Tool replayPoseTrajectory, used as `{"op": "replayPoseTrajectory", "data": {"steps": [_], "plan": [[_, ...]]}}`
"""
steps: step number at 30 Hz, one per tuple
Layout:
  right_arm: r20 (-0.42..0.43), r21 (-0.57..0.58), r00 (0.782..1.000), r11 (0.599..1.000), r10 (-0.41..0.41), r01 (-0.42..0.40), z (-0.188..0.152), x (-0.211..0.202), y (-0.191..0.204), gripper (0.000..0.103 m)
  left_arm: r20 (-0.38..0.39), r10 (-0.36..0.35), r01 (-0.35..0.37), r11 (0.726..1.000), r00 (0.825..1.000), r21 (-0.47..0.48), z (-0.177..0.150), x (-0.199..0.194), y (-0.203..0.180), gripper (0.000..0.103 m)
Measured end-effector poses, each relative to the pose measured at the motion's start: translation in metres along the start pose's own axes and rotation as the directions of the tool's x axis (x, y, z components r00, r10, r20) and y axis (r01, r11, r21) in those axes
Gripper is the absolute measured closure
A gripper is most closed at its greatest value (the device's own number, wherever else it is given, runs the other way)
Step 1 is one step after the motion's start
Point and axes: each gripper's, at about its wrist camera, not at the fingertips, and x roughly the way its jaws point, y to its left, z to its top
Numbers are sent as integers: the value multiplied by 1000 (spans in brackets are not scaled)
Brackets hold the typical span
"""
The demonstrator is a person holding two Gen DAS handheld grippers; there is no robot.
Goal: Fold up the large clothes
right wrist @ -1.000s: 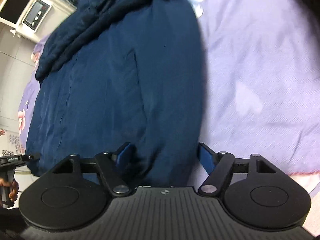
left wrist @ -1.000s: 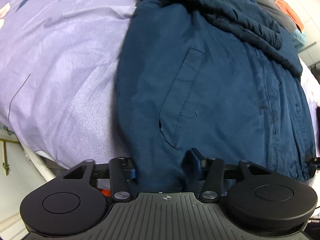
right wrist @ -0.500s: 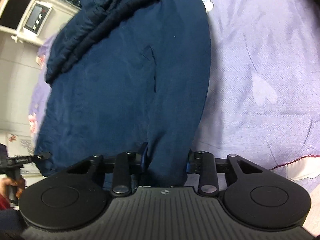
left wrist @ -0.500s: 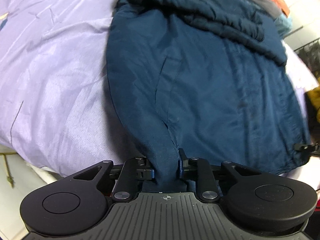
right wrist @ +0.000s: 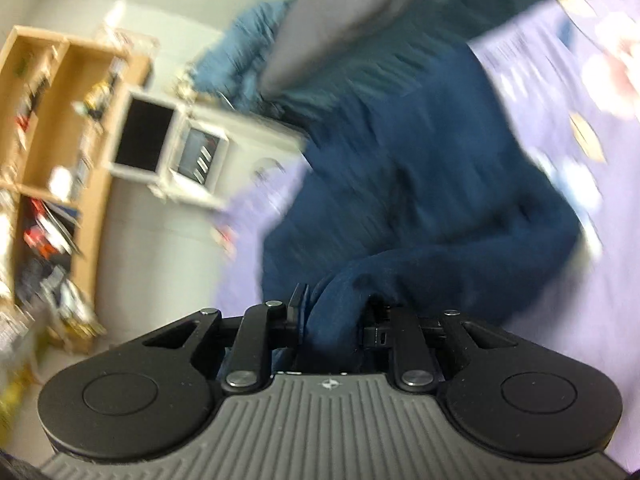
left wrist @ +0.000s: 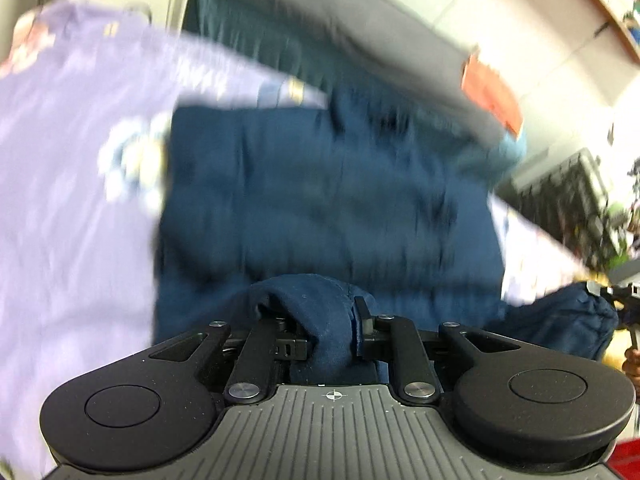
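Lilac bedsheet (left wrist: 60,200) underlies navy coat (left wrist: 320,200) — hems bunched, both closing hand-held grippers pinching.

Each camera is sitting just behind its own tongs, looking forward along them and down at the bed (left wrist: 60,200). The left view is facing across the navy coat (left wrist: 320,200) toward the wall; the right view is tilting toward a shelf (right wrist: 52,120). Both are sharing the coat (right wrist: 400,180), close up and, it seems, blurred.
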Motion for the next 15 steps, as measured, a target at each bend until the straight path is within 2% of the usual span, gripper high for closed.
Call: {"op": "replayPoseTrajectory", "data": {"steps": [3,6,8,11,15], "plan": [[74,56,995,996,59,-64,56,12,2,78,80,-27,29,999,996,-22,56,8,4,45],[127,89,991,994,50,-62,105,36,-5,78,128,-11,13,1000,992,-18,108,33,7,47],[153,137,988,989,36,-57,134,58,-16,78,126,18,-12,999,992,-45,137,59,15,47],[191,194,981,981,-20,-18,162,90,-35,78,104,78,-72,996,992,-59,162,106,23,46],[205,213,970,974,-128,83,180,134,-54,78,63,127,-117,982,990,-151,173,153,39,44]]}}
